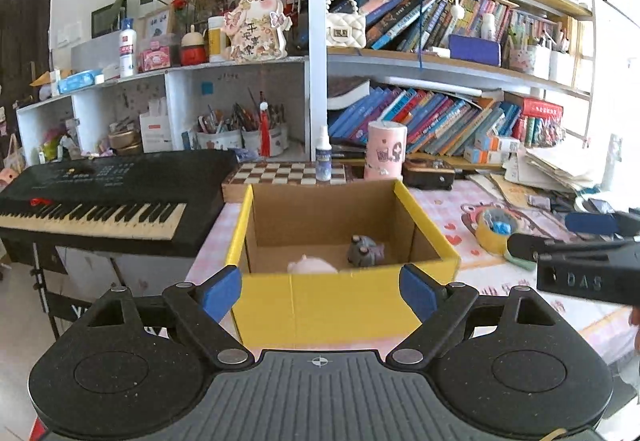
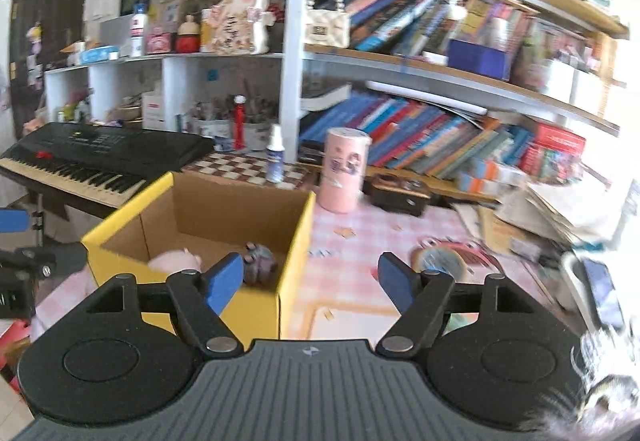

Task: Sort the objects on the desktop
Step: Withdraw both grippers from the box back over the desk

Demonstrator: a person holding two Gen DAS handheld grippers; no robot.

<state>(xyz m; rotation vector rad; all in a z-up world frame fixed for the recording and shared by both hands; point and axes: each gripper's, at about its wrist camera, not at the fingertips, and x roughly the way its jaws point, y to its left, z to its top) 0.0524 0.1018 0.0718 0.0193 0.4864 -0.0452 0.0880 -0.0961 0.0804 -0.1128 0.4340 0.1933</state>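
A yellow cardboard box (image 1: 344, 305) stands open on the pink checked desk, right in front of my left gripper (image 1: 320, 291). Inside lie a pink plush toy (image 1: 312, 265) and a grey toy (image 1: 364, 249). My left gripper is open and empty, its blue pads on either side of the box's front wall. My right gripper (image 2: 310, 281) is open and empty, to the right of the box (image 2: 192, 217), over its right corner. The pink toy (image 2: 174, 261) and grey toy (image 2: 260, 261) show there too. A yellow tape roll (image 1: 494, 231) lies on the desk right of the box.
A black keyboard (image 1: 104, 197) stands left of the box. Behind it are a chessboard (image 1: 280, 173), a spray bottle (image 1: 323, 155), a pink cylinder (image 1: 384, 151) and a black case (image 1: 428, 173). Bookshelves fill the back. Papers and a phone (image 2: 604, 293) lie at the right.
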